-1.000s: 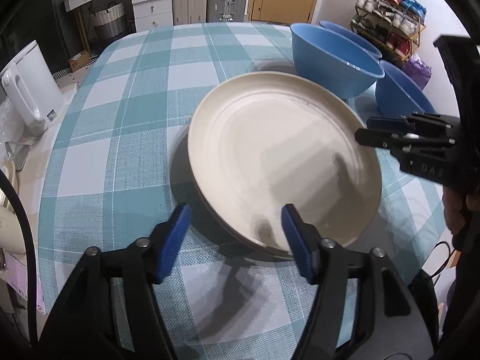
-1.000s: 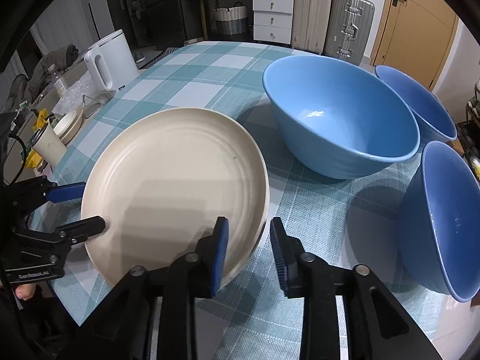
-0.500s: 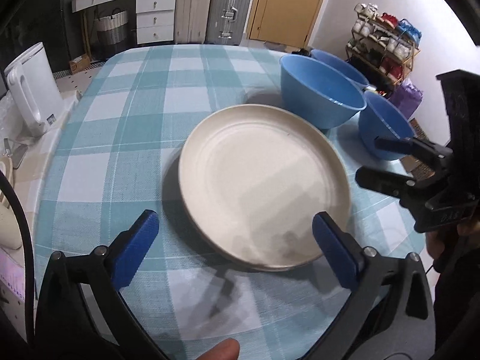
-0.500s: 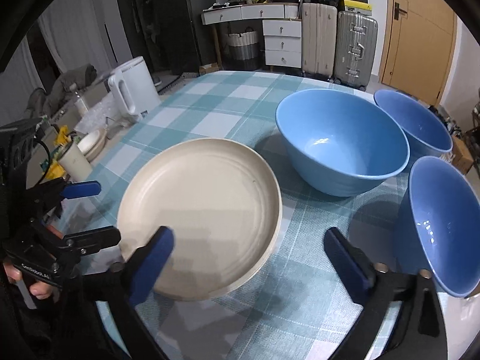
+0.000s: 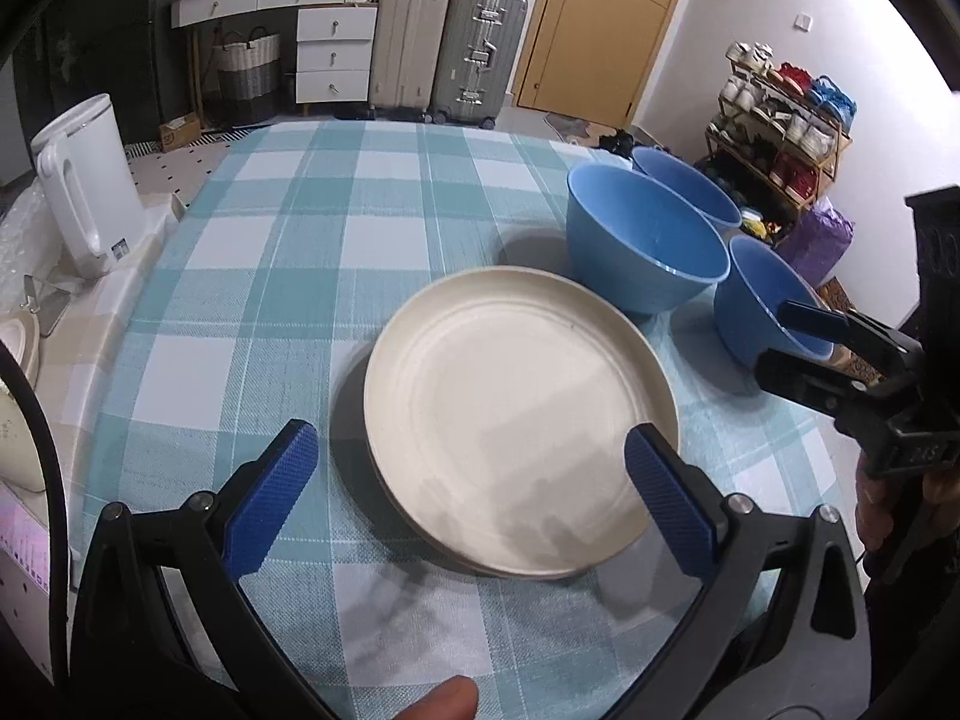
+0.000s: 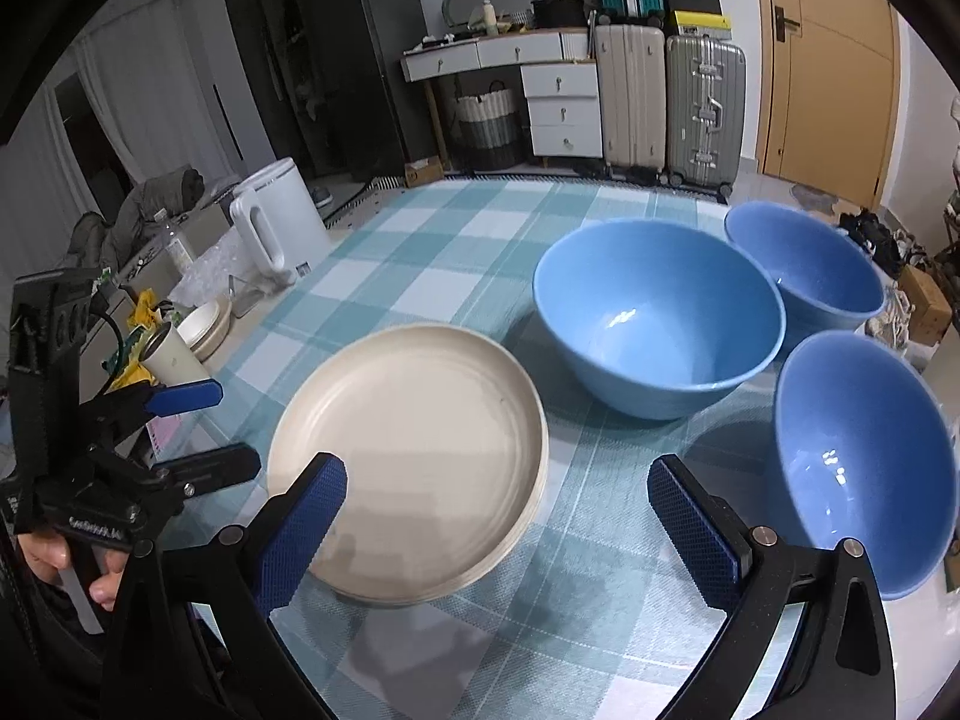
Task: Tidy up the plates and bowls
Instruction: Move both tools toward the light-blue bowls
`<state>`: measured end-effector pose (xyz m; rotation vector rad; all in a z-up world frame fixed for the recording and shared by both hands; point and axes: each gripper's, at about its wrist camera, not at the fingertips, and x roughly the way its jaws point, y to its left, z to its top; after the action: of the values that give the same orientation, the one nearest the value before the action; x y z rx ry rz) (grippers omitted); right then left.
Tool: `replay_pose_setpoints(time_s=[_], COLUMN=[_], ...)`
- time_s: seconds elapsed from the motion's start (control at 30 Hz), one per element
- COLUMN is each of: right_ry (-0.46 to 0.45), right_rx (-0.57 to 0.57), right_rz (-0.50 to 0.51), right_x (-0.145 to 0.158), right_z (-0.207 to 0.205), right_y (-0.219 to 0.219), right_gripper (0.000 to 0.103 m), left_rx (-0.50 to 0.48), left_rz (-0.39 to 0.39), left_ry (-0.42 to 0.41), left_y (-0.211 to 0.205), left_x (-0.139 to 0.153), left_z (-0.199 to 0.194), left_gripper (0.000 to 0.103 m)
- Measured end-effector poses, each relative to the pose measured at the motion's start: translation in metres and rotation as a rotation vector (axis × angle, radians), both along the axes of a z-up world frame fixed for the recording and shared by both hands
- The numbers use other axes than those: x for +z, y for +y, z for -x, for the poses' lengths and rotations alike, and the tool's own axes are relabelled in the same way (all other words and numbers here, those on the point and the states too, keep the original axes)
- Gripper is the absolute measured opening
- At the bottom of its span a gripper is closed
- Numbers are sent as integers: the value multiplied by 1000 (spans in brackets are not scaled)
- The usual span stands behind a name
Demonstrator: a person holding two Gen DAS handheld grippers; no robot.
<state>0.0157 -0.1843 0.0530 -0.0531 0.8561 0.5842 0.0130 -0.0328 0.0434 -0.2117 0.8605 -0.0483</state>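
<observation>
A stack of cream plates [image 5: 516, 420] [image 6: 414, 456] lies on the checked tablecloth [image 5: 288, 276]. Three blue bowls stand to its right: a large one [image 5: 645, 246] [image 6: 654, 318], one behind it [image 5: 690, 192] [image 6: 804, 267], and a near one [image 5: 762, 306] [image 6: 858, 468]. My left gripper [image 5: 474, 498] is open and empty, above the table just short of the plates' near edge. My right gripper [image 6: 498, 522] is open and empty, near the plates' right edge; it also shows in the left wrist view [image 5: 798, 342].
A white kettle [image 5: 84, 186] [image 6: 276, 222] stands on a side counter left of the table. A paper cup [image 6: 171, 354] and small dishes [image 6: 207, 324] sit there too. Suitcases [image 5: 447, 42], drawers and a shoe rack [image 5: 780, 126] stand beyond the table.
Both grippers have opened wide, let go of the plate rim and pulled back and up. The plates stay on the table.
</observation>
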Motion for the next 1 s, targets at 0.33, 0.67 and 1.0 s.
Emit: replay_pose_setpoints(time_s=[0.33, 0.67, 1.0], right_ry=[-46, -85, -119], right_rx=[-98, -181, -248], right_rz=[-66, -111, -119], right_x=[39, 78, 108], right_z=[-3, -13, -24], right_y=[-44, -93, -130], right_gripper=[102, 102, 102], left_rx=[1, -20, -82], left_rz=[5, -13, -14], left_ry=[-33, -64, -109], left_y=[-13, -40, -79], left_x=[29, 60, 94], left_z=[-23, -60, -98], left_gripper=[102, 102, 102])
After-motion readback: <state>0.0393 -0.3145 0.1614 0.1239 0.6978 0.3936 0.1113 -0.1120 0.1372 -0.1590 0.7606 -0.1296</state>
